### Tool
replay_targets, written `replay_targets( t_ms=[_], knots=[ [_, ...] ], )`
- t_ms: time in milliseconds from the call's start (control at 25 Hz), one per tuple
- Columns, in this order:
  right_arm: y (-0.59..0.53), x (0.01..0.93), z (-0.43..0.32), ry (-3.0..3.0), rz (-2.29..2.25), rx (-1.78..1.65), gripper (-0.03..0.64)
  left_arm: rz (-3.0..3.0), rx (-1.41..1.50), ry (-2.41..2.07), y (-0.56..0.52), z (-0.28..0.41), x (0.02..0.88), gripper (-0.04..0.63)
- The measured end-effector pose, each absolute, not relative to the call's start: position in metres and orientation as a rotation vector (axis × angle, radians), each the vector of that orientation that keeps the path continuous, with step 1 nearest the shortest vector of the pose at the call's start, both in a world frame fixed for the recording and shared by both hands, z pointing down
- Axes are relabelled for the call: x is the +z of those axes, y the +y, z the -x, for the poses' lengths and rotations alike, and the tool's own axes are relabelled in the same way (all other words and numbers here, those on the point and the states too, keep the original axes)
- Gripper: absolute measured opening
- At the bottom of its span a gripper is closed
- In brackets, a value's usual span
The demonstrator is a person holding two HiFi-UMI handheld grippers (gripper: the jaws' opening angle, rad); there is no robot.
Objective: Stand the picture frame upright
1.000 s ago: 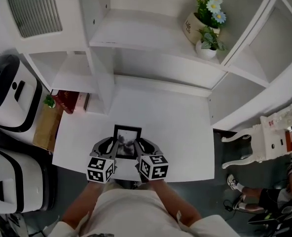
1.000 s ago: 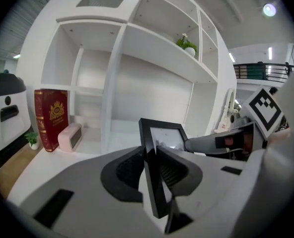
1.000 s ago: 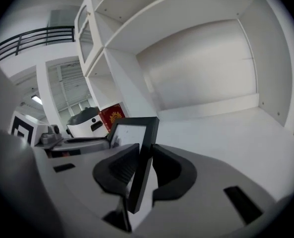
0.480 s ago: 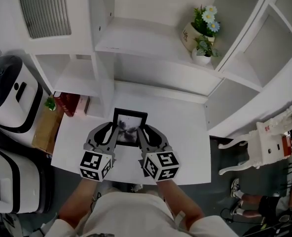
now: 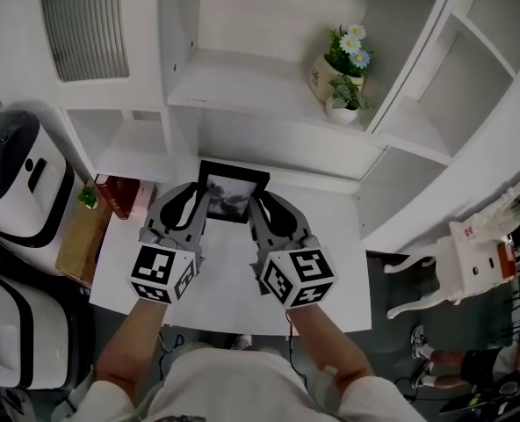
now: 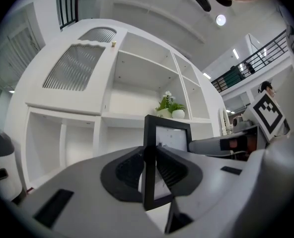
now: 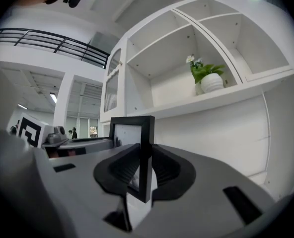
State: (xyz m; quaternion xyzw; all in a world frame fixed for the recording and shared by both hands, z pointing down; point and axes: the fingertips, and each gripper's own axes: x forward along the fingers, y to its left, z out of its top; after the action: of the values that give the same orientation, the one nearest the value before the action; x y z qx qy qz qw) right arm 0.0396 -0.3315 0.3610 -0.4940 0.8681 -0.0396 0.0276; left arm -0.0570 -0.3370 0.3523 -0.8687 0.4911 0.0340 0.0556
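the lifting step seems in hand: the picture frame [image 5: 233,193] is held above the table [image 5: 330,258], clear of it, face toward the person, long axis roughly vertical. the left gripper [image 5: 197,204] and right gripper [image 5: 260,209] each pinch a side edge, the right's jaws having just tightened. next it likely needs lowering onto the table bottom edge first, then a gentle release.

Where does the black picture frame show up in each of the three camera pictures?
Head view: the picture frame is just left of centre, above the white table.
Left gripper view: centre, slightly low, its left edge nearest the camera.
Right gripper view: centre-left, its right edge nearest the camera.
Shared landmark: the potted plants on the white shelf, also visible in the left gripper view and the right gripper view.
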Motion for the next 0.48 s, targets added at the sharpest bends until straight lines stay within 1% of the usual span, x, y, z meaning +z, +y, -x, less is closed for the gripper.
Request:
replay_targets(
  t_ms=[480],
  knots=[
    [-0.346, 0.270, -0.044, 2.605, 1.501, 0.127, 0.084, 2.553, 0.269, 1.414, -0.352, 0.052, 0.255, 0.087]
  ],
)
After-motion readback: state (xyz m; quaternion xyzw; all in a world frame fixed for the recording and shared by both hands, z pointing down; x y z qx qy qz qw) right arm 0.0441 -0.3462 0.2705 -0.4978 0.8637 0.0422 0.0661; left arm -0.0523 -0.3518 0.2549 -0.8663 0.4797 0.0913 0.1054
